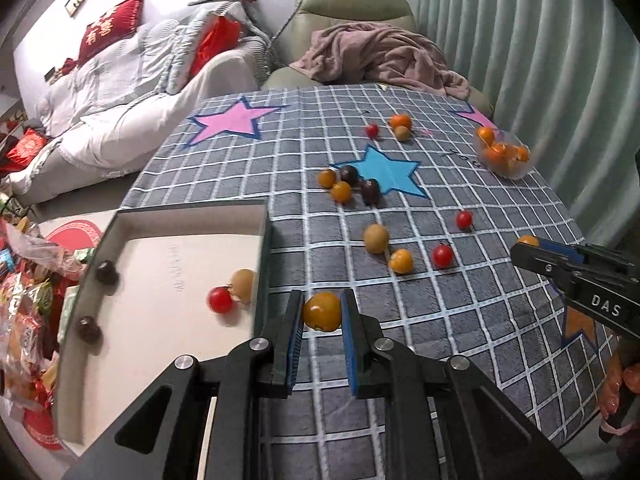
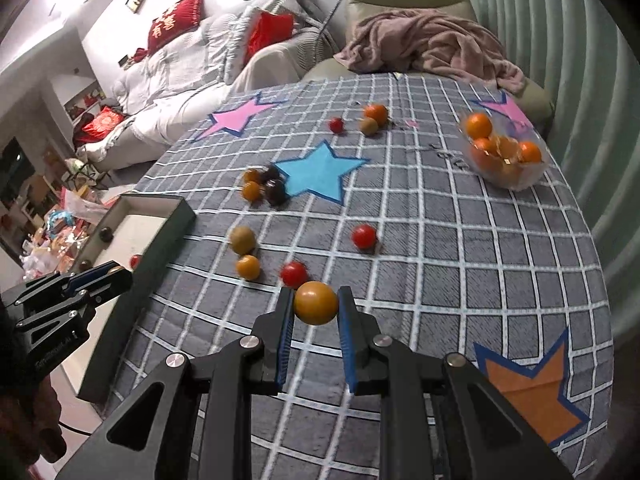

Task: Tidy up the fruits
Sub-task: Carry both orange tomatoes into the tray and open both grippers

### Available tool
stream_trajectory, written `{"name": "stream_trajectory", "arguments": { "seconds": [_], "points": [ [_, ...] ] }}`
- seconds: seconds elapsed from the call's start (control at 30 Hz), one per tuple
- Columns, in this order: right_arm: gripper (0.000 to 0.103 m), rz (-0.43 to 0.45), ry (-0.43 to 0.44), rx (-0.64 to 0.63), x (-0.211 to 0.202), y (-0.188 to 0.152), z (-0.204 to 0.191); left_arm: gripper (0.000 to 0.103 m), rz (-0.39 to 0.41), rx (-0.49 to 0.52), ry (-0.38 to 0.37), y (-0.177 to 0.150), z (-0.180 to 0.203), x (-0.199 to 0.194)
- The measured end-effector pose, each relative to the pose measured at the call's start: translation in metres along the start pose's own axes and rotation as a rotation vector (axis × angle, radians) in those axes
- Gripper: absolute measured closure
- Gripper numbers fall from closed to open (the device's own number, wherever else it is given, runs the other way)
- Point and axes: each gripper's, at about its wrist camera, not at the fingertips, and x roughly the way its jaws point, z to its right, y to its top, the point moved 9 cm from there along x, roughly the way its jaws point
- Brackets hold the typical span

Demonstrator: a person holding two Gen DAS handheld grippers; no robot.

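My left gripper [image 1: 321, 312] is shut on a small orange fruit [image 1: 322, 312], held just right of the box wall. My right gripper [image 2: 314, 304] is shut on another orange fruit [image 2: 315, 303] above the checked tablecloth [image 2: 440, 248]. The dark-walled box [image 1: 168, 256] at the left holds a red tomato [image 1: 220, 299], a tan fruit [image 1: 243, 285] and two dark fruits [image 1: 106, 272]. Loose fruits lie on the cloth: red tomatoes [image 1: 442, 255], orange ones [image 1: 401, 261], a tan one [image 1: 376, 238] and dark ones [image 1: 370, 191]. A clear bowl [image 2: 505, 156] holds oranges at the far right.
A white sofa [image 1: 120, 80] and a green armchair with a pink blanket [image 1: 380, 56] stand behind the table. Snack bags [image 1: 24, 312] lie on the floor at the left. Curtains [image 1: 540, 60] hang on the right. The right gripper shows at the left view's right edge [image 1: 532, 254].
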Motion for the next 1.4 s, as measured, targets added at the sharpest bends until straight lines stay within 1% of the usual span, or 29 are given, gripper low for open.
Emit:
{"name": "stream_trajectory", "arguments": {
  "seconds": [0.13, 0.4, 0.67, 0.83, 0.97, 1.1, 1.2, 1.4],
  "points": [
    [0.080, 0.013, 0.007, -0.040, -0.006, 0.009, -0.021, 0.083, 0.017, -0.025, 0.014, 0.002, -0.018, -0.009],
    [0.080, 0.038, 0.043, -0.112, -0.011, 0.031, -0.076, 0.083, 0.042, -0.090, 0.053, 0.004, -0.068, -0.022],
    [0.080, 0.028, 0.094, -0.190, -0.004, 0.046, -0.134, 0.083, 0.062, -0.147, 0.097, 0.002, -0.114, -0.030],
    [0.080, 0.010, 0.123, -0.249, 0.006, 0.051, -0.171, 0.083, 0.058, -0.189, 0.128, -0.001, -0.143, -0.028],
    [0.080, -0.016, 0.158, -0.264, 0.020, 0.056, -0.197, 0.083, 0.053, -0.207, 0.146, -0.003, -0.159, -0.022],
    [0.080, -0.052, 0.175, -0.273, 0.041, 0.058, -0.215, 0.083, 0.041, -0.205, 0.156, -0.003, -0.166, -0.011],
    [0.080, -0.093, 0.190, -0.263, 0.063, 0.055, -0.224, 0.083, 0.017, -0.215, 0.150, -0.004, -0.169, 0.004],
    [0.080, -0.160, 0.179, -0.267, 0.101, 0.046, -0.228, 0.083, -0.042, -0.230, 0.160, -0.008, -0.172, 0.035]
  ]
}}
